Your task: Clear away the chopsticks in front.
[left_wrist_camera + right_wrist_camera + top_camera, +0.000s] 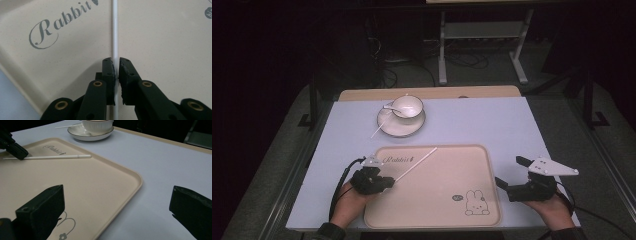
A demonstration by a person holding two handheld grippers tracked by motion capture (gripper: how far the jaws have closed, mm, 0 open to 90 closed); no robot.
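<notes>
A thin white stick [414, 165] lies slanted across the upper left of a beige tray [437, 195] printed with "Rabbit" and a bunny. My left gripper [391, 182] sits low over the tray's left side, its black jaws closed around the stick's near end. In the left gripper view the stick [114, 30] runs straight up between the pads of that gripper [116, 62], which press against it. My right gripper [508, 170] rests just right of the tray with its jaws wide apart and nothing between them [117, 195]. In the right gripper view the stick [50, 157] lies flat on the tray [87, 185].
A white cup [407, 106] stands on a saucer [399, 129] at the back centre, with a spoon [388, 106] on the saucer. A second white stick [378, 129] leans off the saucer's left edge. The pale blue mat [492, 120] covers the table.
</notes>
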